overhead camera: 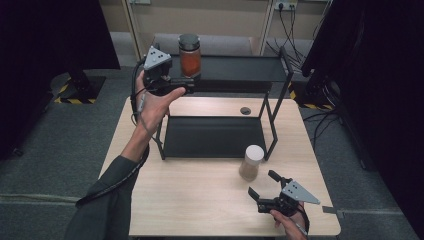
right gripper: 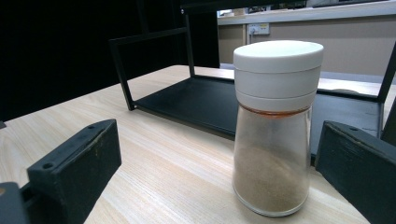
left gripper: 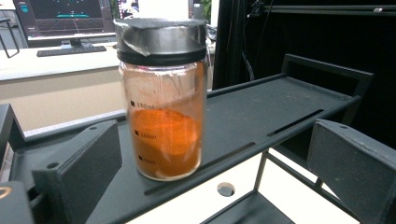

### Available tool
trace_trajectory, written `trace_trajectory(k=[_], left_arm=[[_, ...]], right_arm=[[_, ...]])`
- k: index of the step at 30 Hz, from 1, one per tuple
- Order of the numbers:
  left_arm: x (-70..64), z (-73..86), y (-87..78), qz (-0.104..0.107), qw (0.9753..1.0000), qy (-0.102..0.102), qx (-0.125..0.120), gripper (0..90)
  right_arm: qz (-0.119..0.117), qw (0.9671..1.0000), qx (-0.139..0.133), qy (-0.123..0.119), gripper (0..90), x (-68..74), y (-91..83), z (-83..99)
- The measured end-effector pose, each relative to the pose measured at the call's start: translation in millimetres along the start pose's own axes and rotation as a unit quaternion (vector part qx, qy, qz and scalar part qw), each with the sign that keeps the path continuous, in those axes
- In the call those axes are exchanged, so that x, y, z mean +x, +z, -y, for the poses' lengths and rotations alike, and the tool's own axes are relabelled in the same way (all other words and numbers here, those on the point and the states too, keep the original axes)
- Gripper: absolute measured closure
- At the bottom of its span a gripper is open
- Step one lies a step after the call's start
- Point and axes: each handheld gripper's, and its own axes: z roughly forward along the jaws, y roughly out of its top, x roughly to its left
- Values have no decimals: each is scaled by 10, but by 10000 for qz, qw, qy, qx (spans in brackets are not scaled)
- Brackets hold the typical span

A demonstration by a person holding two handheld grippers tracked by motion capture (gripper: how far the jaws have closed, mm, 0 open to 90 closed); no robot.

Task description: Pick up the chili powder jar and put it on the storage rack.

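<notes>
Orange-powder jar (left gripper: 162,98) upright on top shelf of black rack (overhead camera: 235,70), between spread jaws of left gripper (overhead camera: 182,86), untouched.

Glass, black lid, graduation marks down the side, orange powder filling roughly the lower two thirds; standing near the shelf's front edge, jaws wide apart on either side in the left gripper view, released, gripping nothing. Below, rack's lower shelf (overhead camera: 212,136) resting on light wooden table (overhead camera: 190,190). Just in front of the rack's right leg, white-capped shaker (right gripper: 274,126) with tan powder, upright on the table. Right gripper (overhead camera: 265,185) near the table's front edge, just short of the shaker, jaws open and flanking it without contact.
</notes>
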Motion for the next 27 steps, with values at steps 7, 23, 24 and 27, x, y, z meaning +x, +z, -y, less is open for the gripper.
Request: trace_trajectory(k=[7,23,24,27], left_arm=[[12,142,-82,139,9998,-71,-115,23],[-32,375,-223,415,9988,-73,-239,23],[-38,389,-230,431,9988,-67,-239,23],[-54,445,-246,497,9985,-44,-237,22]], right_arm=[[6,10000,-9,-11,6,6,-4,-4],[19,10000,-21,-7,6,5,-5,-2],[20,10000,-22,-4,6,4,-6,-2],[20,10000,-25,-4,6,4,-7,-2]])
